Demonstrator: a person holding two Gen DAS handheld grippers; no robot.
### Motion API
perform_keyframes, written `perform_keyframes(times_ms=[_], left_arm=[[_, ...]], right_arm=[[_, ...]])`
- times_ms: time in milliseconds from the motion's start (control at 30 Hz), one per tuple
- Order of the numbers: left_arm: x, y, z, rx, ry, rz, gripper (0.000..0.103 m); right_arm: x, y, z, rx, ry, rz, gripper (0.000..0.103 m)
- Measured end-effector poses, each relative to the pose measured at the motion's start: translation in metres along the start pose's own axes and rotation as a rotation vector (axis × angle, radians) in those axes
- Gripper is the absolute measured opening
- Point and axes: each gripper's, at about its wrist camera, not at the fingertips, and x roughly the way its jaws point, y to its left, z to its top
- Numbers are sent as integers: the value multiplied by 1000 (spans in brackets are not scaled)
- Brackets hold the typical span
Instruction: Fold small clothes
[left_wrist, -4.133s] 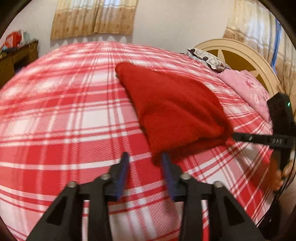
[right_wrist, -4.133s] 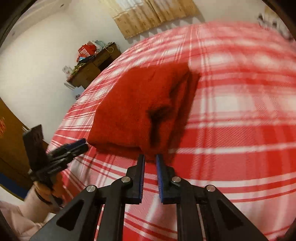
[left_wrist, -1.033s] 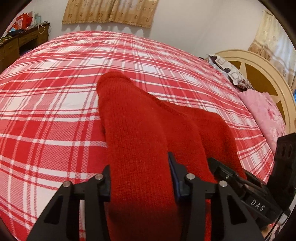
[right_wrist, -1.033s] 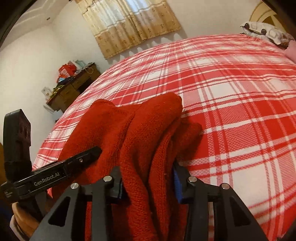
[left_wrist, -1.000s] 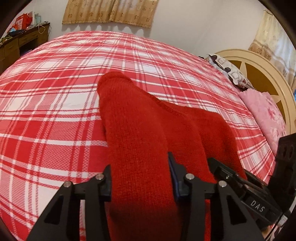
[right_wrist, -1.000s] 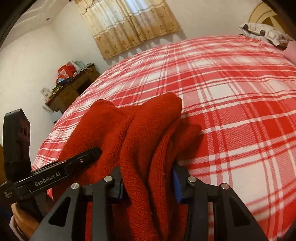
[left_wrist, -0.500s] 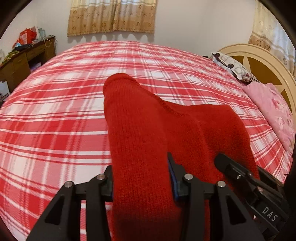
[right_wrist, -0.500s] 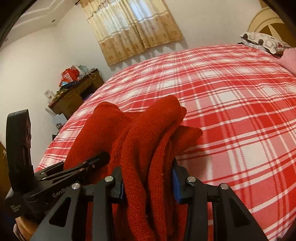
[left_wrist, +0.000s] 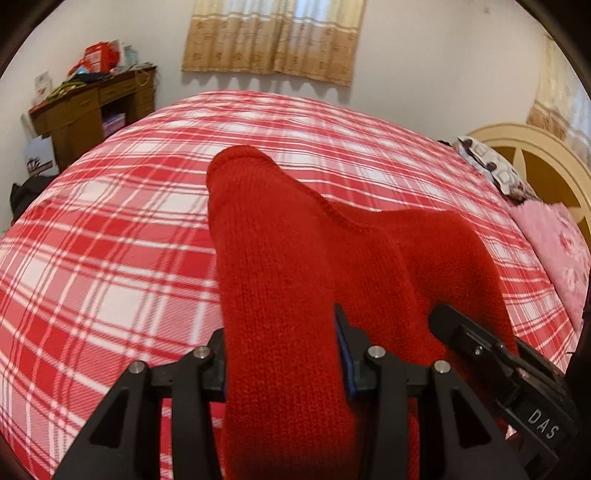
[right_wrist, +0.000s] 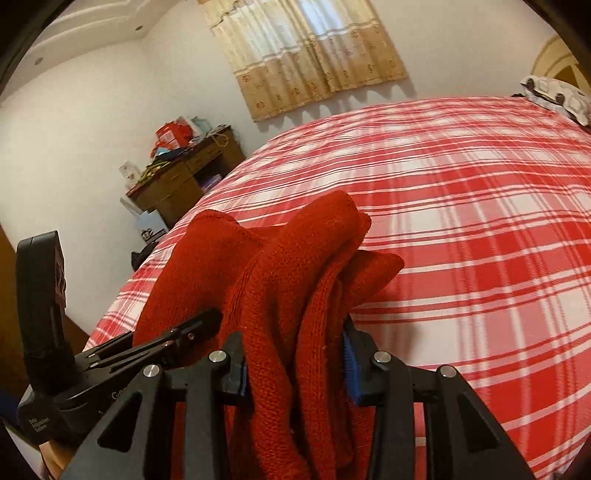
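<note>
A red knitted garment (left_wrist: 280, 258) is held up over the red-and-white plaid bed (left_wrist: 110, 258). My left gripper (left_wrist: 282, 358) is shut on one thick bunch of it; the knit fills the gap between the fingers. My right gripper (right_wrist: 295, 365) is shut on another bunched part of the same garment (right_wrist: 295, 280), which drapes forward over the fingers. In the left wrist view the right gripper (left_wrist: 491, 354) sits close on the right, under the cloth. In the right wrist view the left gripper (right_wrist: 155, 343) sits close on the left.
A wooden desk (left_wrist: 88, 107) with clutter stands at the far left of the bed. A cream headboard (left_wrist: 535, 155), a patterned pillow (left_wrist: 487, 166) and a pink pillow (left_wrist: 554, 240) are at the right. Curtains (left_wrist: 273, 37) hang on the far wall.
Both grippers have lifted the garment higher off the bed, and more of the room shows. Four seconds ago the garment lay on the bed and both grippers were empty.
</note>
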Motion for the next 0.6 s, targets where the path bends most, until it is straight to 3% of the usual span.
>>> perform_keyframes(times_ms=[367, 600], left_arm=[[-30, 71, -5, -97, -44, 82, 44], [-52, 127, 2, -150, -81, 171, 44]], right_arm=[[33, 77, 2, -85, 37, 97, 39], [72, 140, 5, -105, 85, 213, 39]])
